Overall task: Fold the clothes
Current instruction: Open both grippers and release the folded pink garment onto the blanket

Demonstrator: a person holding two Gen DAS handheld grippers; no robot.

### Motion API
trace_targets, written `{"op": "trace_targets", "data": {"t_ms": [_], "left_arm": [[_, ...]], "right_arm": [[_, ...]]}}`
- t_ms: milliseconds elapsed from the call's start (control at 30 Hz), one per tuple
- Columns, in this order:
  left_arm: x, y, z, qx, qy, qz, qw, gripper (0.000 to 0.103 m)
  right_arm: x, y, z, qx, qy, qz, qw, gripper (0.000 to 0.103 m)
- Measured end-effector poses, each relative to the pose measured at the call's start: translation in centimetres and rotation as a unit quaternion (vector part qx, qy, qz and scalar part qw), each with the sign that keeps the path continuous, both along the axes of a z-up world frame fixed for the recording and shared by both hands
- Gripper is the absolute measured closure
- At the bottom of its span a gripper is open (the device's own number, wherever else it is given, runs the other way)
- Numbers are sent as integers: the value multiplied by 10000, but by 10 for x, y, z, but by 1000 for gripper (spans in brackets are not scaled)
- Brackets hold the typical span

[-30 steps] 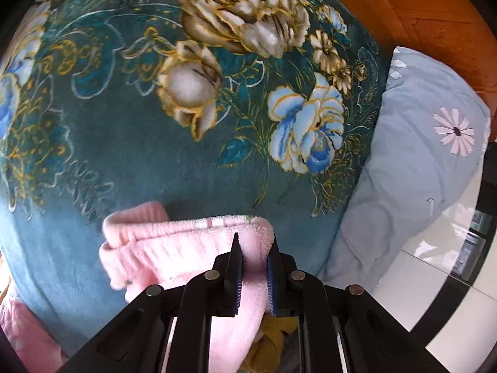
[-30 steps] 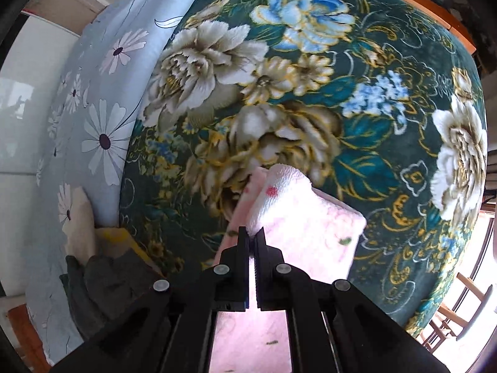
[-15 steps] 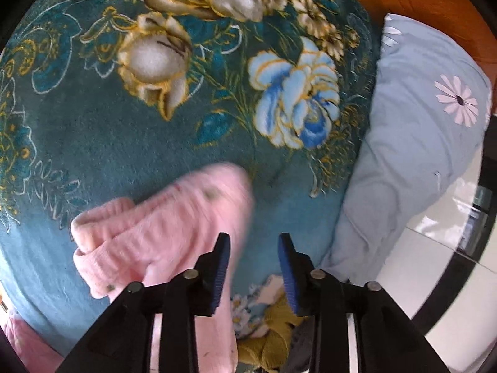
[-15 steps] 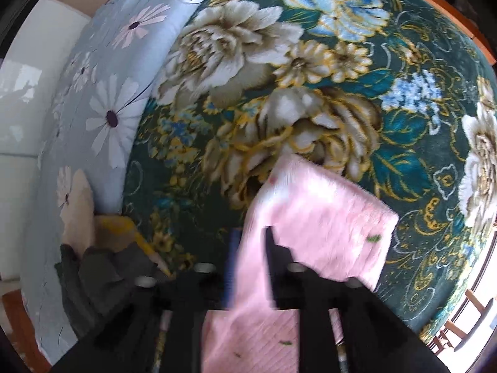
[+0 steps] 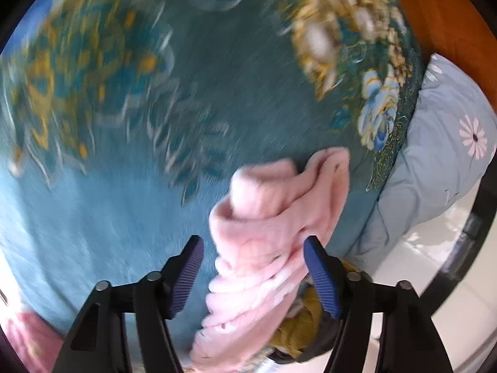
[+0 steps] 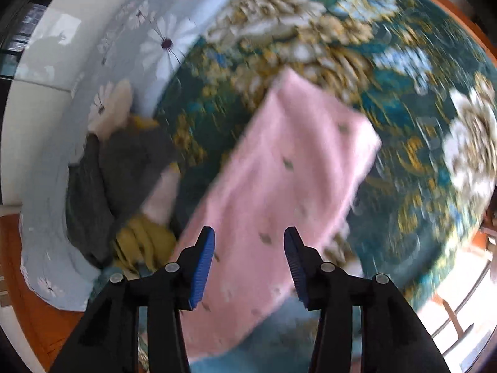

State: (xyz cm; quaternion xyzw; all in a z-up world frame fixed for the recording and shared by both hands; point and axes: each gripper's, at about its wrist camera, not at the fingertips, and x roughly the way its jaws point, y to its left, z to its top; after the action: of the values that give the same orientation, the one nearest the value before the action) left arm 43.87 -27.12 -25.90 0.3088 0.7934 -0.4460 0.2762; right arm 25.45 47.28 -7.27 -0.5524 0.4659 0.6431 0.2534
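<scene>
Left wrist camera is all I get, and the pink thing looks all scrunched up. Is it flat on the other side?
Observer: Yes, the right wrist view shows the pink garment lying as a flat rectangle on the floral blanket.
Operator: Is the other gripper holding it?
Observer: No, the right gripper is open above it.
Operator: What's by the yellow stuff?
Observer: A dark grey garment, piled against the daisy quilt.

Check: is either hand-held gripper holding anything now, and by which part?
Nothing held. Left hand-held gripper and right hand-held gripper both stand open; the pink garment lies released on the floral blanket.
</scene>
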Motion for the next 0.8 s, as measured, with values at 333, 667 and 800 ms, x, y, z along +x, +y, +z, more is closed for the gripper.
{"op": "trace_targets", "data": {"t_ms": [333,667,800], "left_arm": [[-29,3,-26,-13,126,287,9995,29],[-74,-26,77,-1485,1304,-1636,9665,83],[-63,-37,97,-2241,1411,-2248,9377,82]], "right_arm": [[14,-32,53,461,8,480,9978,55],[34,-49,60,608,-122,743,9953,55],[47,-46,64,652,-84,743,9951,55]]}}
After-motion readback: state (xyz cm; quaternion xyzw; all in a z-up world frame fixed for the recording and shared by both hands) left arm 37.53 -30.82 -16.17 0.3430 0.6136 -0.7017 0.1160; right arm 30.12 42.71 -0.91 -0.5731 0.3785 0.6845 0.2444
